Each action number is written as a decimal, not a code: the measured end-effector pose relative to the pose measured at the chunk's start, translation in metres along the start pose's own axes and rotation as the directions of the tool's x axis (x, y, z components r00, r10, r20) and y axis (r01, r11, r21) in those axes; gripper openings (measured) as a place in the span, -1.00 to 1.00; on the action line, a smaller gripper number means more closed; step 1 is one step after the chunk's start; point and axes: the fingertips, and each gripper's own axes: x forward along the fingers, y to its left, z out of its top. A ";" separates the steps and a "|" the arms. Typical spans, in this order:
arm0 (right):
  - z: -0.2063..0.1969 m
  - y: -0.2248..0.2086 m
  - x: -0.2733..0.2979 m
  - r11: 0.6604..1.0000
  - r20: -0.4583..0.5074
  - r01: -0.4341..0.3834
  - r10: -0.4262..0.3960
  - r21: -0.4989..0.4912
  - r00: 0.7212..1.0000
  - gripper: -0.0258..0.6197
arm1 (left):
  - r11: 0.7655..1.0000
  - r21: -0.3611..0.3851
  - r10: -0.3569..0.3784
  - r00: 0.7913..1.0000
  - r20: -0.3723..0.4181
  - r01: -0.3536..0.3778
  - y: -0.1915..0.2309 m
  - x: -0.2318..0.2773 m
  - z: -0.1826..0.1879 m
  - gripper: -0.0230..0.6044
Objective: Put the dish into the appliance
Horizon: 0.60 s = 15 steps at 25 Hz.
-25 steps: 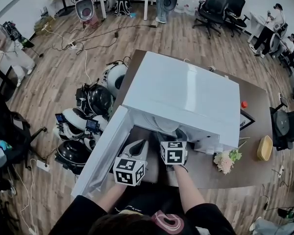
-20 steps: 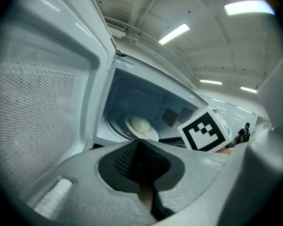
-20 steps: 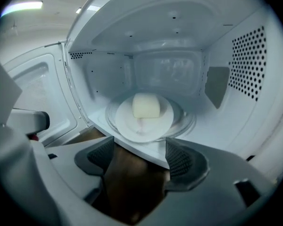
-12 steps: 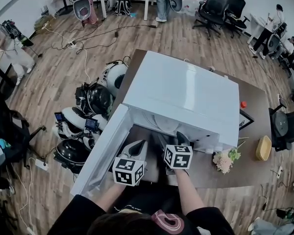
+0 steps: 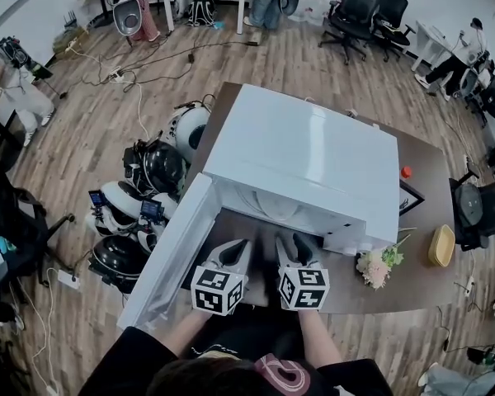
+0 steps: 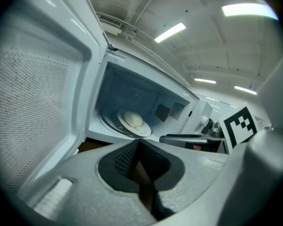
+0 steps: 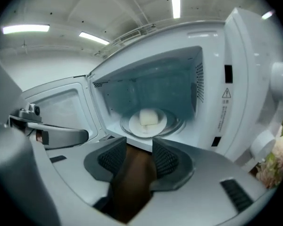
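Observation:
The white microwave (image 5: 305, 159) stands on a brown table (image 5: 421, 151) with its door (image 5: 169, 250) swung open to the left. Inside, a white plate with a pale lump of food (image 7: 148, 119) rests on the turntable; the same dish (image 6: 132, 121) shows in the left gripper view. My right gripper (image 7: 139, 147) hangs just outside the opening, apart from the dish. Its jaws have just been closing, a gap remains and nothing is between them. Beside it, my left gripper (image 6: 138, 145) is shut and empty, near the door's inner face.
A bunch of flowers (image 5: 378, 269), a yellow bowl (image 5: 442, 246), a small frame (image 5: 412, 198) and a red object (image 5: 407, 172) sit on the table right of the microwave. Helmets and gear (image 5: 148, 180) lie on the floor at the left.
My right gripper has drawn back out of the microwave's opening toward me and its jaws have narrowed. The dish stays inside. The left gripper has kept its place.

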 end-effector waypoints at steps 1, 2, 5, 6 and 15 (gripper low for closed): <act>0.002 0.001 -0.002 1.000 0.008 -0.002 0.002 -0.018 1.000 -0.40 | 1.000 0.005 -0.011 1.000 0.000 0.011 -0.003 0.000 0.000 -0.90; 0.004 0.003 -0.004 1.000 0.013 -0.008 0.008 -0.029 1.000 -0.42 | 1.000 0.007 -0.021 1.000 0.002 0.021 -0.005 0.000 0.001 -0.90; 0.004 0.008 -0.012 1.000 0.025 -0.017 0.018 -0.020 1.000 -0.46 | 0.999 0.011 -0.035 0.999 0.003 0.035 -0.009 -0.001 -0.001 -0.90; 0.002 0.009 -0.015 1.000 0.031 -0.008 0.008 -0.014 0.999 -0.52 | 0.999 0.011 -0.037 0.999 0.002 0.037 -0.009 -0.001 -0.002 -0.90; -0.019 0.014 -0.010 0.998 -0.005 0.048 -0.049 -0.045 0.999 -0.89 | 0.999 -0.011 -0.052 0.999 -0.012 0.052 -0.009 0.003 -0.013 -0.90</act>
